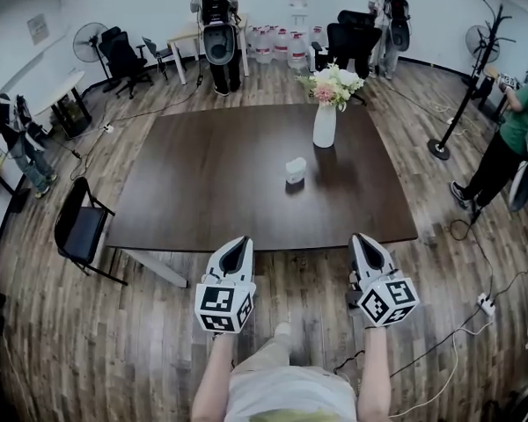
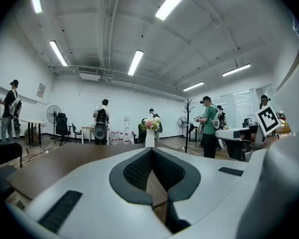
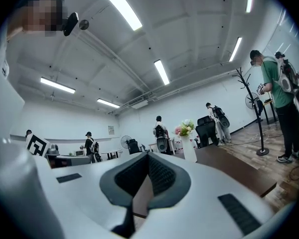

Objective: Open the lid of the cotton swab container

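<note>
Table holds vase beyond apparent swab container.

Open office room, wood-plank floor, large dark meeting table, swivel chairs, pedestal fan, ceiling strip lights.

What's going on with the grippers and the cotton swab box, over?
Left gripper shut, empty. Right gripper shut, empty. Cotton swab container untouched on table. Vase beyond it, not blocking.

Ceiling strip lights glare brightly; edges warp.
</note>
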